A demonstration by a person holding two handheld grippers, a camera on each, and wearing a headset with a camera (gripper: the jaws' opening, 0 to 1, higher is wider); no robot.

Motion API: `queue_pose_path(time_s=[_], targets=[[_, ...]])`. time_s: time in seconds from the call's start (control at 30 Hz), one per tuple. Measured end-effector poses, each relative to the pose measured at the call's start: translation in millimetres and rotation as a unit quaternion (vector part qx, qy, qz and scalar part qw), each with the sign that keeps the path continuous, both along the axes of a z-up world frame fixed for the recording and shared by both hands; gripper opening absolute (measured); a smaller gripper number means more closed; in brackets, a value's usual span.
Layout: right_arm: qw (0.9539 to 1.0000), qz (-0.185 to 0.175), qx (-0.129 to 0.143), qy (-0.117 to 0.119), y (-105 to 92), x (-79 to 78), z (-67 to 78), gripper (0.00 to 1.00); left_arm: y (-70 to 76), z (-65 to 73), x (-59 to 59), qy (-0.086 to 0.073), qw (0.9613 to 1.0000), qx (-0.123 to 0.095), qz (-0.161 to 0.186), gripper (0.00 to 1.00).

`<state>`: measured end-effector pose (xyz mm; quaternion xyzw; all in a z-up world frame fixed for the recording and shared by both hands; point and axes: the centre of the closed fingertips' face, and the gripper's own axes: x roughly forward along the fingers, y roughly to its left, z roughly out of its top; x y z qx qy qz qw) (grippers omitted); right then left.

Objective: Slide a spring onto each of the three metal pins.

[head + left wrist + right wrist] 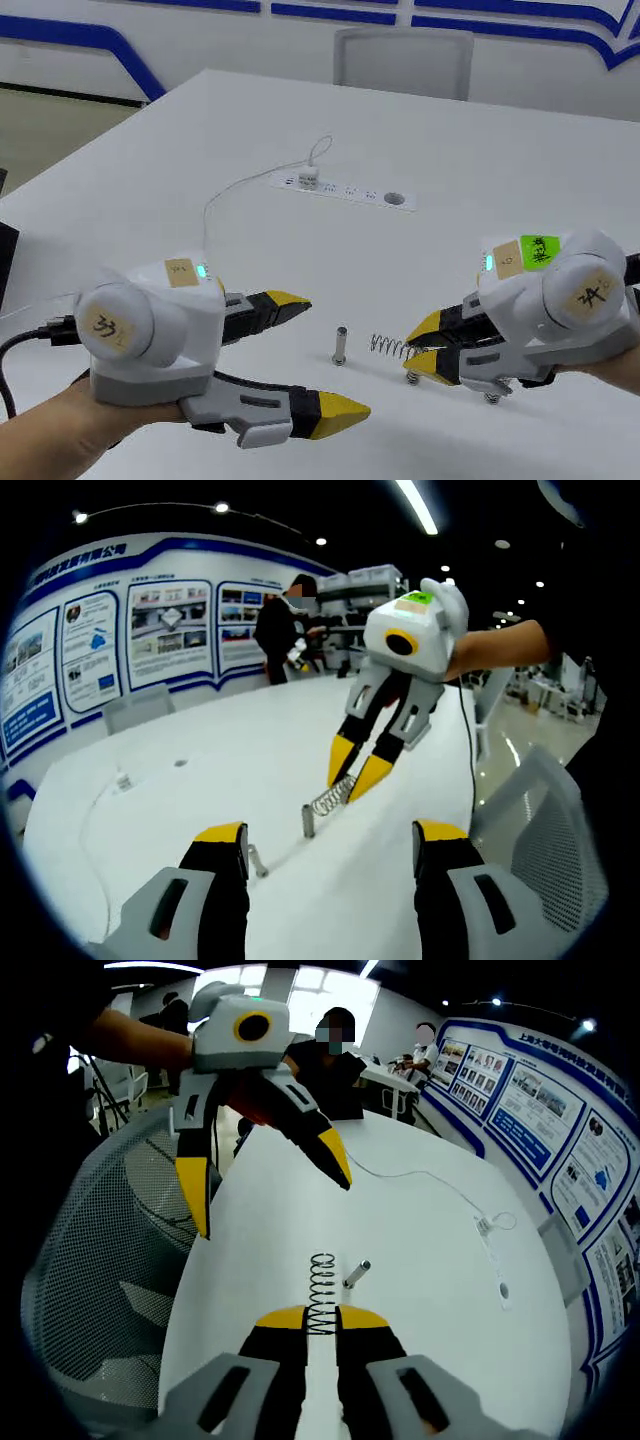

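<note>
The right hand-held gripper [422, 347] is clamped on one end of the spring [388, 346], so the coil sticks out ahead of its jaws, lying nearly level just above the worktop [250, 150]. The spring's free end points at the one plainly visible pin [340, 346] and sits just beside it, not touching. That pin stands upright, so the two long axes cross. I judge the spring must be tipped up and brought over the pin's head before it can slide down. The left hand-held gripper [318, 353] is spread wide and holds nothing, with the pin just off its tips, on the side away from the spring
</note>
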<state>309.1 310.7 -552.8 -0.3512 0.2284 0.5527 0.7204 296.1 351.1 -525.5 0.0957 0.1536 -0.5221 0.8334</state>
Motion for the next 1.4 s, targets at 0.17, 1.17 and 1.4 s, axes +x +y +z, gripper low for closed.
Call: queue_pose_path(time_s=[0.17,1.17,1.4], targets=[[0.9971,0.053,-0.032,-0.045,-2.3,-13.4,-0.9,0.10,-11.8,-7.1,-6.9,0.000,0.9997,0.017,-0.017,0.58],[0.9932,0.105,-0.019,-0.046,2.2,-38.4,0.1,0.10,-38.2,-20.6,-22.2,0.003,0.9987,0.015,-0.048,0.14],[0.9927,0.108,-0.016,-0.051,4.1,-38.0,2.7,0.10,-36.1,-16.1,-20.7,-0.045,0.9964,0.033,-0.063,0.11]])
